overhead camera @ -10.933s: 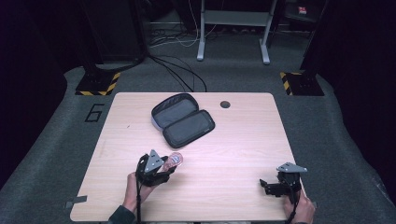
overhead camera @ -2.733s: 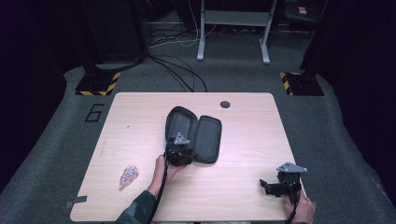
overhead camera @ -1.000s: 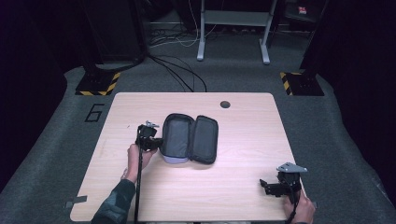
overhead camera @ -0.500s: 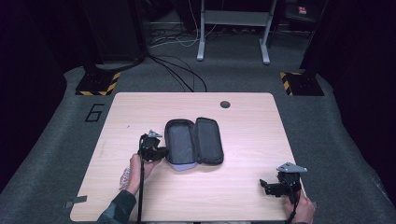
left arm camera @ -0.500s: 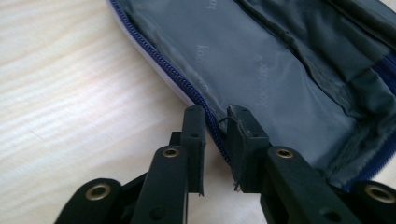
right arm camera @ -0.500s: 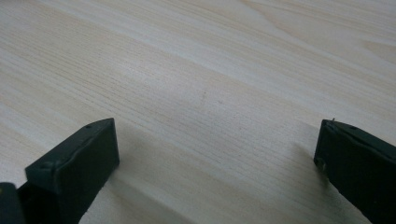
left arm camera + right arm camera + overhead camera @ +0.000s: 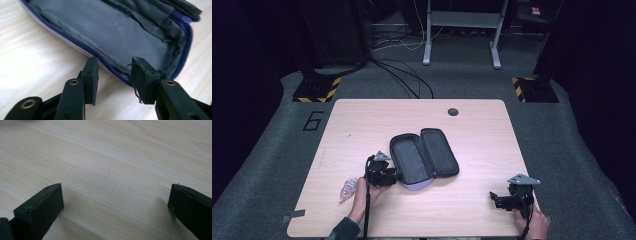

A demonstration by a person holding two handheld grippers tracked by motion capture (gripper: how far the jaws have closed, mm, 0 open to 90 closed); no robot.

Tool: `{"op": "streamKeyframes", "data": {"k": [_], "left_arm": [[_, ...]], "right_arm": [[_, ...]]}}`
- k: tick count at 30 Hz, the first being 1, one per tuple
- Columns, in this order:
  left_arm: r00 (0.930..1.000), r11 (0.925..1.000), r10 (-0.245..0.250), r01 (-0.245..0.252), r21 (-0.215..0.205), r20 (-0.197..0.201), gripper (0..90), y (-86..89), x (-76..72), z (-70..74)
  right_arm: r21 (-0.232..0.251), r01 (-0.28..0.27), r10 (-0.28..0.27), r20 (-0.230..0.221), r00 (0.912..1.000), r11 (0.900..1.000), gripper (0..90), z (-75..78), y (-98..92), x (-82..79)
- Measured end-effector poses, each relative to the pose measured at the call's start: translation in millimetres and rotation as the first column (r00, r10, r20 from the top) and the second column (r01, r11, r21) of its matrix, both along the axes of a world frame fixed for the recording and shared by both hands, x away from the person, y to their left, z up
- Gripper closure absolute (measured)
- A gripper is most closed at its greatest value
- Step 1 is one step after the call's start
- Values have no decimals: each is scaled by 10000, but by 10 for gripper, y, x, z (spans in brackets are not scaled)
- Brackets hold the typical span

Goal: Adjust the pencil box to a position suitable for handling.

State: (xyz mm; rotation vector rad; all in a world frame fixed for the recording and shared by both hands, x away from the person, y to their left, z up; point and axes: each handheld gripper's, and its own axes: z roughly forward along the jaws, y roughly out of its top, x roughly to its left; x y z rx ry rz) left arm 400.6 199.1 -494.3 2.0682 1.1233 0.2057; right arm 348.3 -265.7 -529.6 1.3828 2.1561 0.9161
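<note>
While the case [image 7: 424,159] is lying unzipped and spread flat on the table [image 7: 362,125], the left gripper [image 7: 381,175] is sitting right at its near rim. In the left gripper view its jaws are standing apart, straddling the blue zipper edge [image 7: 112,71] — one jaw on the bare wood outside, the other over the grey lining [image 7: 120,37] — and clamping nothing. The case is lying directly ahead of that gripper, touching or all but touching the tips; I cannot tell which.

A small packet [image 7: 347,188] is lying just behind and to the outer side of the left gripper, beside the hand, apart from the case. The inside of the case is looking empty as far as the lining shows.

So the opening and positioning of the case seem finished — what is probably remaining is picking up the packet, dropping it inside and zipping shut.

The right gripper [image 7: 511,197] is idling well off to the far side, jaws spread wide over bare wood, holding nothing.
</note>
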Motion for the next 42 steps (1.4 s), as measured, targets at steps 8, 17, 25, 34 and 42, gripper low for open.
{"op": "streamKeyframes", "data": {"k": [8,17,25,34,42], "left_arm": [[9998,9992,-146,141,-367,-144,497,-116,-123,-31],[9987,9972,-503,500,-551,-41,454,-353,-223,-49],[9984,9972,-563,558,-495,-88,357,-294,-234,60],[9981,9995,331,-330,-28,526,290,39,98,245],[9935,9944,904,-938,482,687,327,92,640,266]], "right_arm": [[-4,789,-789,65,9969,9969,0,-3,49,-56],[-79,2106,-2107,-418,9766,9775,8,36,257,-143],[1232,1029,-982,-437,9942,9870,27,200,743,-225],[1620,418,-381,-255,9989,9859,41,363,1209,-124],[2094,219,-113,-514,9986,9776,52,414,1469,-24]]}}
